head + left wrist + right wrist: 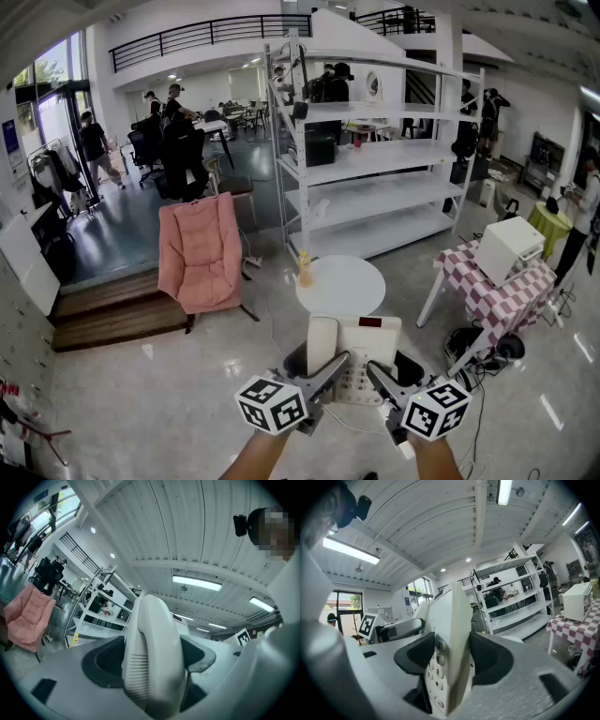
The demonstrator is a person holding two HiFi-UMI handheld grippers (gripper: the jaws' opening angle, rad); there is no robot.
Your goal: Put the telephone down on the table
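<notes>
Telephone [354, 352] up in air, not yet down.
Held just short of round table [349, 281], nr its front edge; left claw [330, 370] clamped on handset [154, 658], right claw [382, 377] clamped on keypad [433, 677] side. To do: carry over table, lower, let go.

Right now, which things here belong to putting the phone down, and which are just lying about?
Job: telephone, held in the jaws of the left gripper and right gripper; round white table.
Lying about: yellow bottle, pink chair, shelving, white box.
</notes>
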